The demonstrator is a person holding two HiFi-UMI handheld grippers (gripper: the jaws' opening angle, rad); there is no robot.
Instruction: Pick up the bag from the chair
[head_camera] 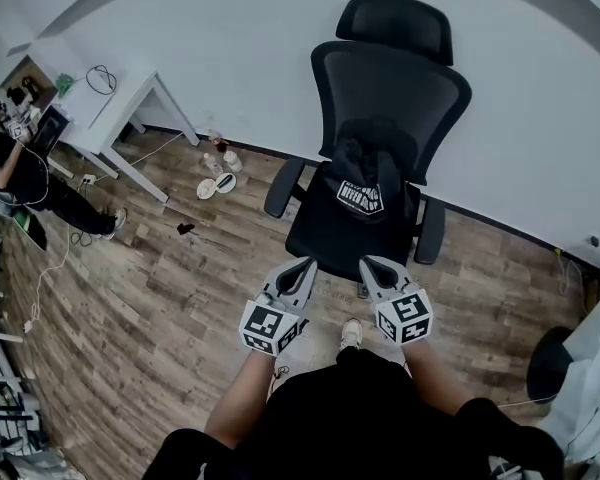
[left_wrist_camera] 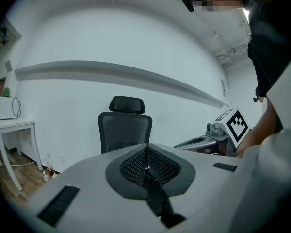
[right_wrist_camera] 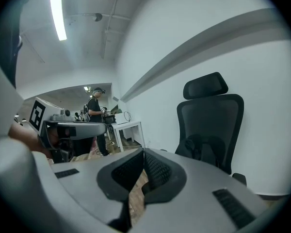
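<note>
- While you stand facing the chair, your left claw and right claw are side by side just ahead of your body. Both are low over the wood floor, with their tips just short of the seat's near edge.
- On your left claw, the ribbed pads are pressed together at the tip. Nothing is caught between them.
- On your right claw, the two pads likewise meet tip to tip and grip nothing. A sliver of floor shows through the slit lower down.
- Neither claw touches the bag or the chair.
- That bag is black with a white print. It sits on the seat of the black mesh office chair, slumped back against the lower backrest and between the two armrests.
- From your right claw's view, the bag shows as a dark lump on the seat, right of and beyond the closed tip.
- Behind the chair is the white wall, with the headrest up against it.
- Far to the left, small bottles and a round dish stand on the floor by the wall.
- Farther left again are a white table and a seated person at the edge.
</note>
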